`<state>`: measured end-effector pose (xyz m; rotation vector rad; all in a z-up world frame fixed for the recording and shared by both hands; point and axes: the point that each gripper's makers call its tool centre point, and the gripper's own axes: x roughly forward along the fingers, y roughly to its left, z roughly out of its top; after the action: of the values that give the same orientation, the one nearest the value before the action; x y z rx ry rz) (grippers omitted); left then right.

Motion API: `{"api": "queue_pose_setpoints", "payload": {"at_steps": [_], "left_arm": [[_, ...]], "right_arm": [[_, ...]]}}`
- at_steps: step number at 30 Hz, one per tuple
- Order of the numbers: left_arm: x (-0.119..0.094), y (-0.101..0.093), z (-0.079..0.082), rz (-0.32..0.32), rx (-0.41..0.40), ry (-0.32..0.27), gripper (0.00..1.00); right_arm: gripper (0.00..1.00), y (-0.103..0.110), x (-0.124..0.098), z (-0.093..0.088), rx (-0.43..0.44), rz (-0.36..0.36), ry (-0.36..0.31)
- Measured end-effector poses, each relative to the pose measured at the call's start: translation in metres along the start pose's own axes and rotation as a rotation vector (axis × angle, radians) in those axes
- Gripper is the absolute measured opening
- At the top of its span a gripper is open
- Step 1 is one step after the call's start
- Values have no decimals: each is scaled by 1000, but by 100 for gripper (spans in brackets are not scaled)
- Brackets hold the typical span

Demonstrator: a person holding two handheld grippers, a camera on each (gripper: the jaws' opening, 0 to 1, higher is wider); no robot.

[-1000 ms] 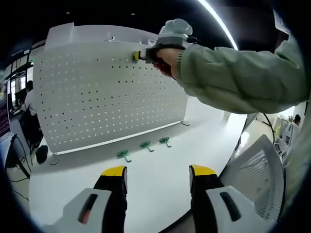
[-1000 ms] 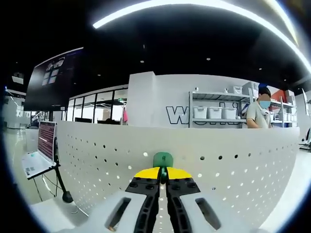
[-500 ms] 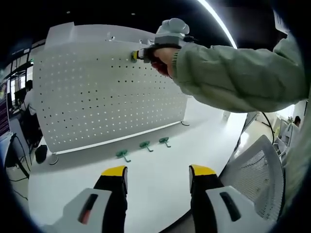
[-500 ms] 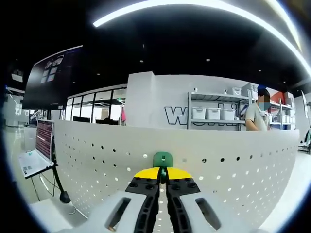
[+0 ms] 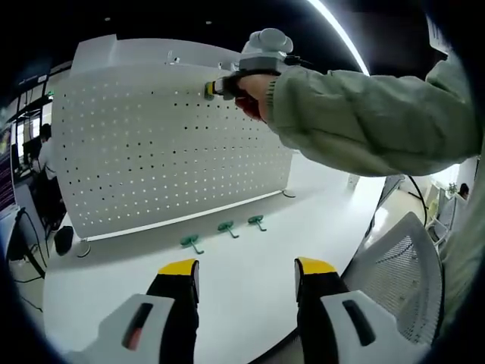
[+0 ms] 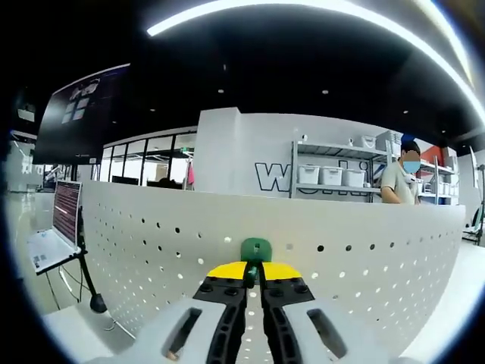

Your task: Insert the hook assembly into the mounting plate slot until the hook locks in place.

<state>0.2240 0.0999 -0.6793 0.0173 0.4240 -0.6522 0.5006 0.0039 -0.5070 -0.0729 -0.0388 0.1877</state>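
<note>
Hook assembly (image 6: 255, 248), a small green piece, is being pinched between the pressed-together yellow-tipped jaws of the right gripper (image 6: 254, 271), which is pressing it against the top rows of the white perforated mounting plate (image 5: 151, 144). Compared with a second ago, almost nothing is changing: the green piece is sitting at the same hole near the plate's upper edge, with only a slight drift of the camera. Judging from that, the insertion is still under way and the hook is probably not yet locked.

Moving left to right across the left gripper view: a person is sitting at the far left behind the plate; three spare green hooks (image 5: 225, 227) are lying on the white counter (image 5: 250, 273) in front of it; the left gripper (image 5: 246, 267) is hovering with jaws spread, holding nothing.

On the far wall in the right gripper view, large outlined letters (image 6: 273, 176) are reading "wo", the rest hidden behind shelving.
</note>
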Motion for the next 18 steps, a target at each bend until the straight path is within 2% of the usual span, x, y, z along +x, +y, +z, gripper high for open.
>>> {"api": "queue_pose_setpoints", "payload": {"at_steps": [7,18], "left_arm": [[0,0,0,1,-1,-3,52],[-1,1,0,5,2,-4,52]], "right_arm": [[5,-1,0,-2,-3,2,2],[12,2,-6,-14,12,18,26]]}}
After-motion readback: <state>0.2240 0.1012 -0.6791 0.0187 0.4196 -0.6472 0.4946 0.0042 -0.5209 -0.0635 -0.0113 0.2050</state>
